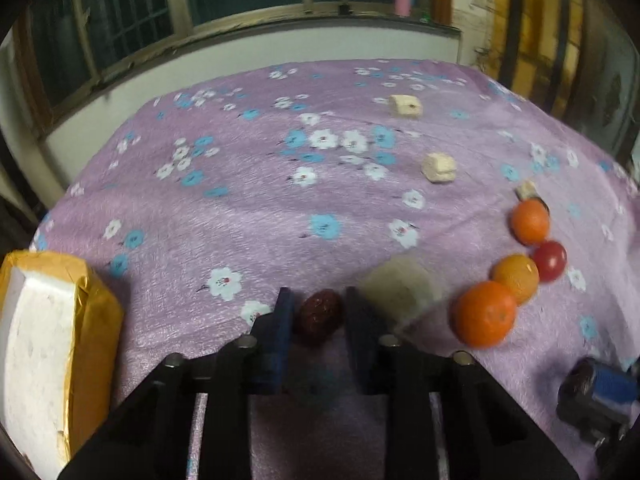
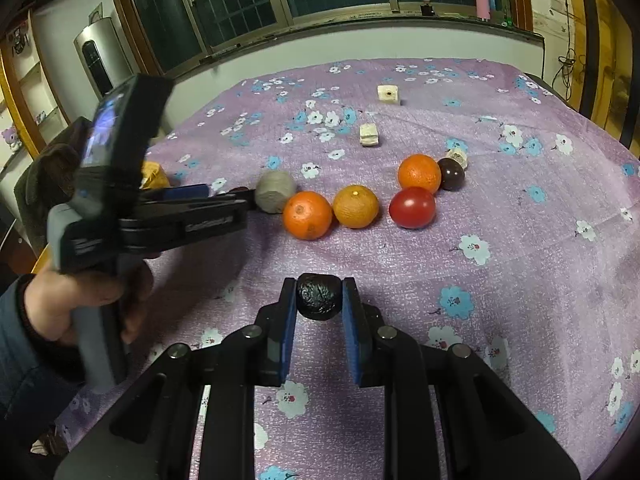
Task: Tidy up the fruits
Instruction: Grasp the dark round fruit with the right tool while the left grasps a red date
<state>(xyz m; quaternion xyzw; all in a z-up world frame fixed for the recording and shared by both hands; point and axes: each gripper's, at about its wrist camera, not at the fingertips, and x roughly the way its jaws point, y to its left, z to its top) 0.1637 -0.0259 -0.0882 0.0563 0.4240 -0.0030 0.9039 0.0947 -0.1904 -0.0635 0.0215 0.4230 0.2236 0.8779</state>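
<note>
Nearest you, right gripper [image 2: 319, 297] pinches a black wrinkled fruit [image 2: 319, 295] above the purple cloth [image 2: 500, 300]; left gripper [image 1: 316, 314] pinches a red date [image 1: 319, 316] beside a grey lump [image 1: 400, 294]. Farther off, oranges [image 2: 307, 214] and a red tomato [image 2: 412, 207] sit in a row. Likely mid-placement: set each piece down by that row, then spread the jaws

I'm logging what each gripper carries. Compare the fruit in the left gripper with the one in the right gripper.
The red date in the left gripper is reddish-brown; the black fruit in the right gripper is near black and glossier. The date looks elongated, the black fruit rounder. The date hangs close to the grey fruit; the black fruit hangs apart from the row. Both are small, wrinkled and clamped between blue pads.
</note>
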